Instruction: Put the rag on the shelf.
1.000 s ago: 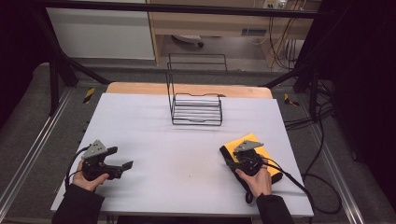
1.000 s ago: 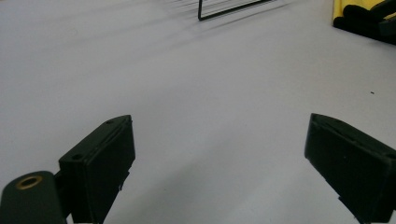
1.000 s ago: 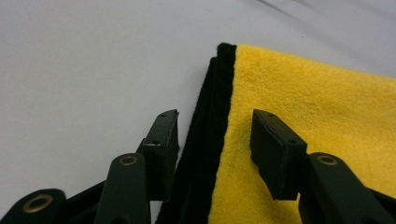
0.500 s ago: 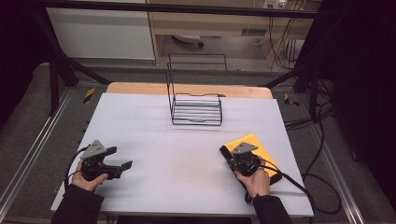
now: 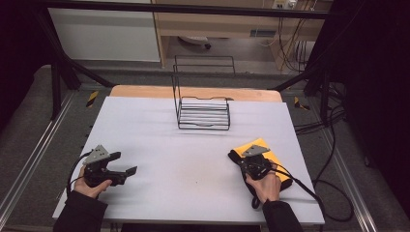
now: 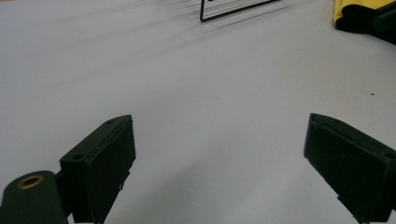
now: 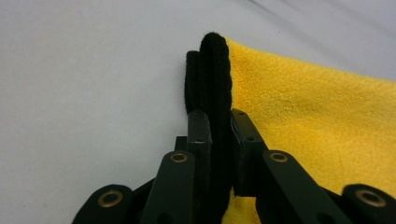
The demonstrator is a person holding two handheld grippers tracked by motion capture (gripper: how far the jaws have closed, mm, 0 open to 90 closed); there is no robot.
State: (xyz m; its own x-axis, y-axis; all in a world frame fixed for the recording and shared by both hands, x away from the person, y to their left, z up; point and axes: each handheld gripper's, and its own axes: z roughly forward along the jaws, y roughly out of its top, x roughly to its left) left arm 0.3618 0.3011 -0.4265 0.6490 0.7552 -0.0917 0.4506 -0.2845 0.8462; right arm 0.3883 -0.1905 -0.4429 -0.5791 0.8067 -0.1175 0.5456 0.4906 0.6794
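And there's the pinch: the right hand-held gripper (image 7: 219, 135) has just been closing, and now its jaws are clamped tight on the black edge (image 7: 212, 74) of the yellow cloth (image 7: 317, 121), with that thick dark hem squeezed between the pads. In the high view the cloth (image 5: 269, 155) lies folded at the near right of the white surface (image 5: 193, 145), just under the right hand (image 5: 265, 186), and it looks to sit where it did a second back, flat and not lifted. So the grasp reads as made, and the lift or drag has not yet begun. Over on the left, the left hand-held gripper (image 6: 219, 163) hovers low with its jaws spread wide and nothing between them, pointed across bare surface toward the wire rack (image 5: 203, 112) standing at the far middle. My read: with the hem secured, the cloth is ready to be raised or unfolded, and the idle left one may well come across to take a second corner
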